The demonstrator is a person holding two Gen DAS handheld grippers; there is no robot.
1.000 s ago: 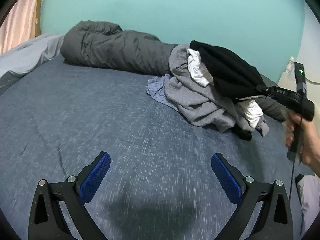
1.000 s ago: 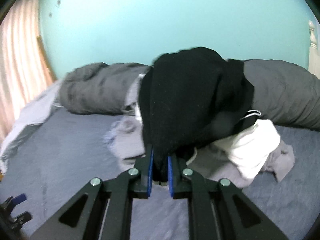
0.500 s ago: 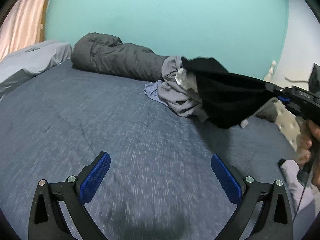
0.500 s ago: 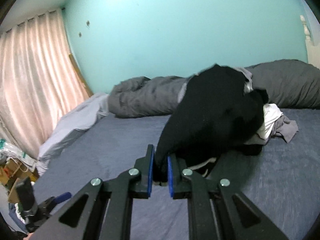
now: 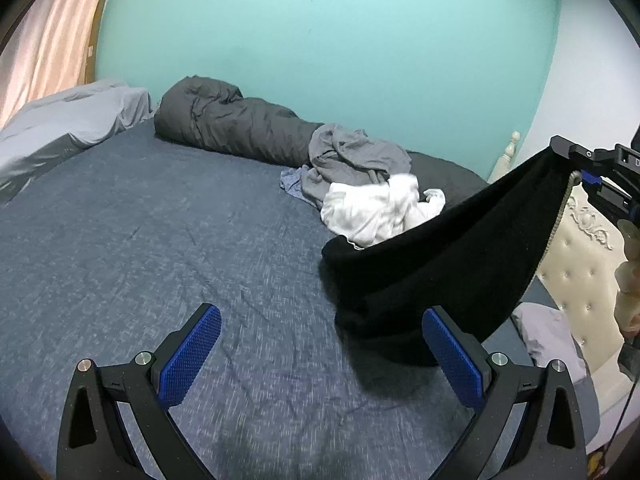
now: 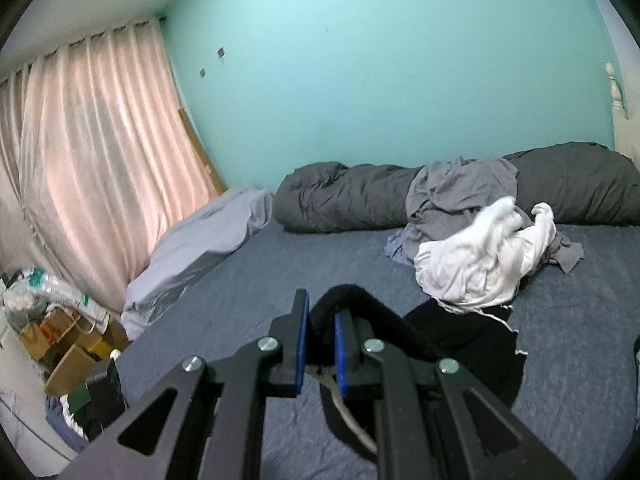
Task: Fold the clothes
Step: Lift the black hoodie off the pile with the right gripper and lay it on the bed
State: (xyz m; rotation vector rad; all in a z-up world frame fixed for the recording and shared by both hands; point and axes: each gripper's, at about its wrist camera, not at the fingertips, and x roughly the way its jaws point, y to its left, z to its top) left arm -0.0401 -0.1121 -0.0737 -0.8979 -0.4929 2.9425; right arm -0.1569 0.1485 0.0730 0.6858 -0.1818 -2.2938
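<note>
Jaws of the left gripper [image 5: 320, 356] stand wide apart at the bottom of the left wrist view, with nothing between them, above the blue bed [image 5: 160, 220]. At the upper left of that frame a pale sheet [image 5: 68, 120] is bunched beside a pink curtain [image 5: 52, 32]. Toward the middle, a rolled dark grey duvet [image 5: 240, 128] lies along the teal wall. Right of it sits a pile: a grey garment [image 5: 356, 156] with a white garment [image 5: 372, 208] in front. At the right edge, the right gripper [image 6: 320, 344] has its jaws clamped on a black garment [image 5: 448, 264], which hangs in a sling down to the bed.
</note>
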